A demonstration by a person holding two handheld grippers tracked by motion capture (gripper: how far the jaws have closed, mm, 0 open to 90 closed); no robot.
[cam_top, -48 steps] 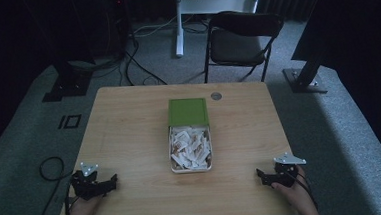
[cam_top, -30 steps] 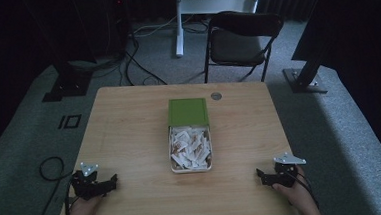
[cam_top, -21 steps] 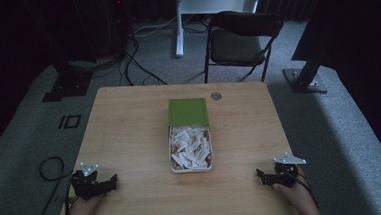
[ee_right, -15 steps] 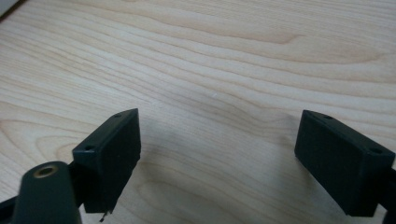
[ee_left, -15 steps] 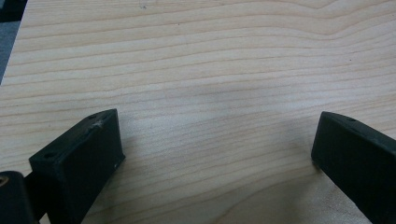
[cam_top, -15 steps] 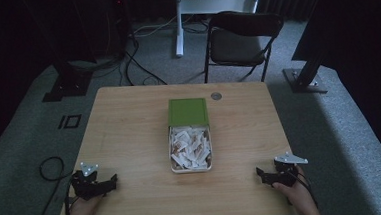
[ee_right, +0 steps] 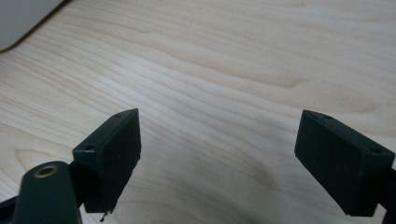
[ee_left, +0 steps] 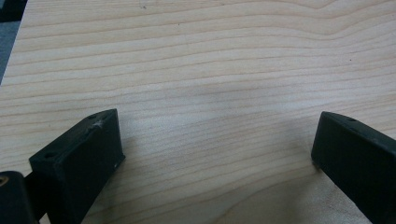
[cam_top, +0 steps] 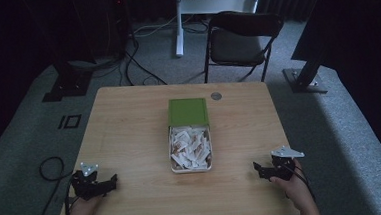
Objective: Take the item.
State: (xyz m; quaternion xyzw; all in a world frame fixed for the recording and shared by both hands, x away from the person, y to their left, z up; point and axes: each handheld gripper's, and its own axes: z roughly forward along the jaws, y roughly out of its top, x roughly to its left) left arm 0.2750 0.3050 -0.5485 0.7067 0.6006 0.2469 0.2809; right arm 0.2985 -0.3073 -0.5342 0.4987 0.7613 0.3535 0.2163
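Note:
My left gripper (cam_top: 114, 182) rests on the wooden table (cam_top: 130, 131) near its front left corner. Its jaws stand open in the left gripper view (ee_left: 217, 126), with bare wood between them. My right gripper (cam_top: 256, 167) lies near the front right edge and points left. It is open too (ee_right: 219, 121); its jaws have just been closing a little and nothing is between them. An open tin (cam_top: 172, 153) with several white paper packets sits at mid-table between the grippers. Its green lid (cam_top: 187, 111) lies just behind it.
A small round grey disc (cam_top: 216, 95) lies near the table's far edge. A dark folding chair (cam_top: 239, 39) stands beyond the table, with cables on the floor at the left. A pale object's corner (ee_right: 23, 18) shows at the top left of the right gripper view.
The right gripper has shifted very slightly. The left gripper, the tin and the lid stay where they were.

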